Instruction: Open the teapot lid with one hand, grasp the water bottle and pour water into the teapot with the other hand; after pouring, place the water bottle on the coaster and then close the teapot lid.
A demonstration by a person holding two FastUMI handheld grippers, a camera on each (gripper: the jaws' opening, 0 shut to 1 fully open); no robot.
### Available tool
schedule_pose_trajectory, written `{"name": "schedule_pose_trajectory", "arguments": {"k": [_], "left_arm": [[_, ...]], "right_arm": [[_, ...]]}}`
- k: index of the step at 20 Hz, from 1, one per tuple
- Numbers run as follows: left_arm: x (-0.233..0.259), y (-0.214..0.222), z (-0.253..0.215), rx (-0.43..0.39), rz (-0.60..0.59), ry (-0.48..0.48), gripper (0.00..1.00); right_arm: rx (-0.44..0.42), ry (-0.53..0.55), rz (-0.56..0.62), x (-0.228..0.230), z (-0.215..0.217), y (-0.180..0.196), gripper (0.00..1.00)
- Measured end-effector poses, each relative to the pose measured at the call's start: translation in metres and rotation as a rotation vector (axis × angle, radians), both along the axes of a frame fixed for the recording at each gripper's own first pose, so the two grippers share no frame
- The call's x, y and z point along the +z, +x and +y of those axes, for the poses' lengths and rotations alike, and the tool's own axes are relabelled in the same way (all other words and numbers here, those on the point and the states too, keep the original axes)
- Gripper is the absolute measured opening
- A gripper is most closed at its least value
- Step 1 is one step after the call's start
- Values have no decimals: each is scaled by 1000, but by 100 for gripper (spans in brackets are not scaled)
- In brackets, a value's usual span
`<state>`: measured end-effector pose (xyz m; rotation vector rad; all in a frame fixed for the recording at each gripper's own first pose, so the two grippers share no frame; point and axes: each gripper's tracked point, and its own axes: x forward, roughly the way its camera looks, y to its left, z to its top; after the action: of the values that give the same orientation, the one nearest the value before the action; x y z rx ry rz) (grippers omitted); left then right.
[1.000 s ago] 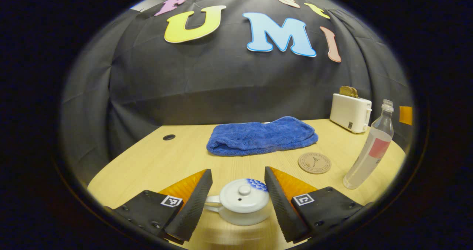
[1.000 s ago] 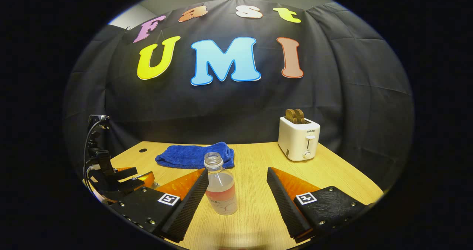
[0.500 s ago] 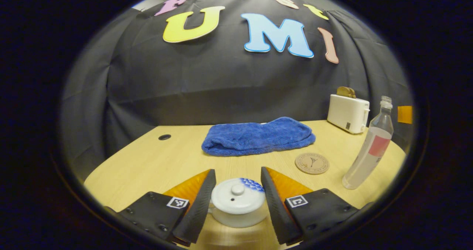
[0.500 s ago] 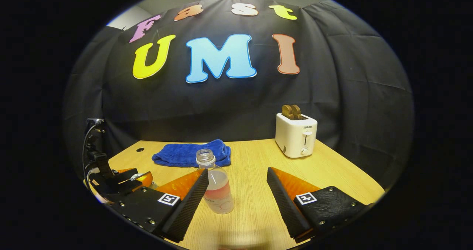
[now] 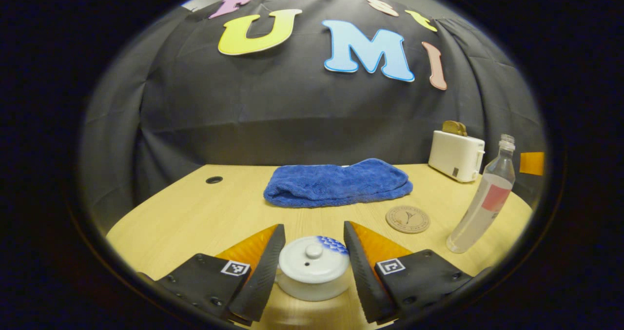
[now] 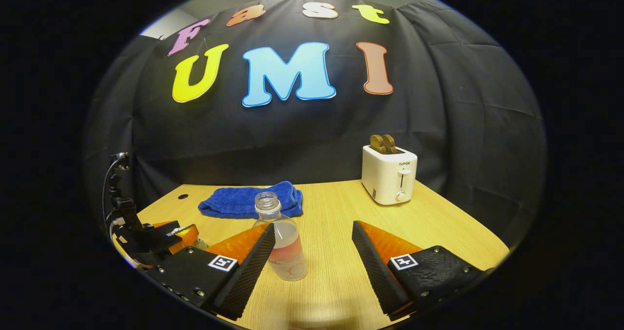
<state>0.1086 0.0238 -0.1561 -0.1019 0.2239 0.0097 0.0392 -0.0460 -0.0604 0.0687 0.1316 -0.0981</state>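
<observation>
Closing in now: since a second ago the left gripper [image 5: 312, 266] has crept forward and narrowed, so the teapot [image 5: 313, 271] that sat loosely in a wide gap is now framed tightly between the jaws, its side handle hidden behind the left jaw. Jaws spread, each just beside the pot's rim; whether they touch it, I cannot tell. The lid [image 5: 312, 259] sits on, knob centred between the jaws.

Over in the right gripper view, the bottle [image 6: 282, 244] has slid from mid-gap toward the left jaw and now stands just beside it, uncapped, upright, some liquid inside. The right gripper [image 6: 312, 266] is wide open, gripping nothing.

Step in hand, by my reading: the lid-opening, barely begun, with the bottle grasp being lined up alongside. Next move calls for pinching the lid or its knob, not the pot body, then lifting straight up. The right side needs to recentre on the bottle before squeezing.

Beyond the left gripper's right jaw lies the coaster [image 5: 407, 219] on the tabletop [image 5: 195, 213], bare and waiting.
</observation>
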Motion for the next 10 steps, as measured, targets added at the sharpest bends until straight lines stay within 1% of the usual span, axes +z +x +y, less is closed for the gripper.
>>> {"name": "schedule_pose_trajectory", "arguments": {"k": [9,10], "left_arm": [[5,0,1,-11,-31,-10,81],[3,0,0,-14,-29,-13,80]], "right_arm": [[6,20,19,-8,0,5,98],[7,21,21,-9,0,4,98]]}}
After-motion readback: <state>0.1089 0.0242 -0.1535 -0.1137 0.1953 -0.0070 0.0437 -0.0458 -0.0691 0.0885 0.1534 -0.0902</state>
